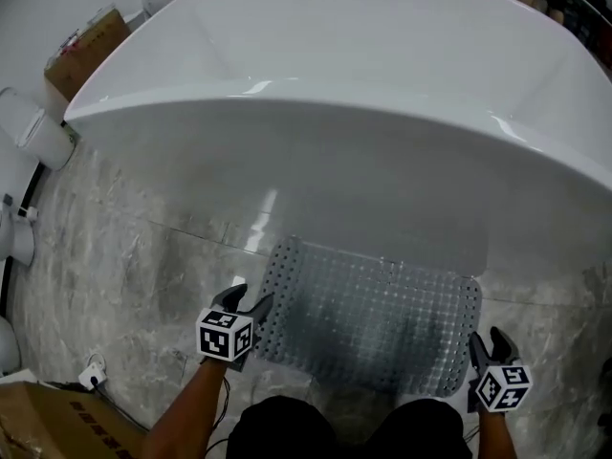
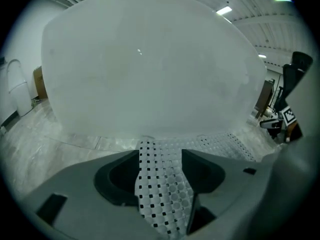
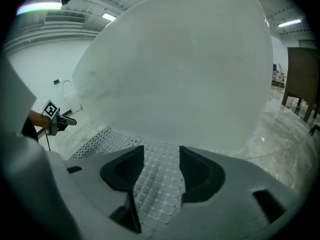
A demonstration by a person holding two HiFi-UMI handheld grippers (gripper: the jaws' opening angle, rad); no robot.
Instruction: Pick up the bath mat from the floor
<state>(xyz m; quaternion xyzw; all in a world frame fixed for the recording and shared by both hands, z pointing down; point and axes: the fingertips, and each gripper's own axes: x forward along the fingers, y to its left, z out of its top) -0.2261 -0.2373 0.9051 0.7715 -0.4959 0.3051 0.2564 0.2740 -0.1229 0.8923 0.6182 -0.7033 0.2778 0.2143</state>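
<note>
A translucent grey bath mat, dotted with holes, lies flat on the marble floor in front of a white bathtub. My left gripper sits at the mat's near left corner with its jaws apart. In the left gripper view the mat runs loosely through the wide gap of that gripper. My right gripper is at the near right corner. Its jaws also stand apart over the mat, not pressing on it.
The tub's wall rises just past the mat's far edge. A cardboard box and white fixtures stand at the left. Another box and a cable plug lie at the near left.
</note>
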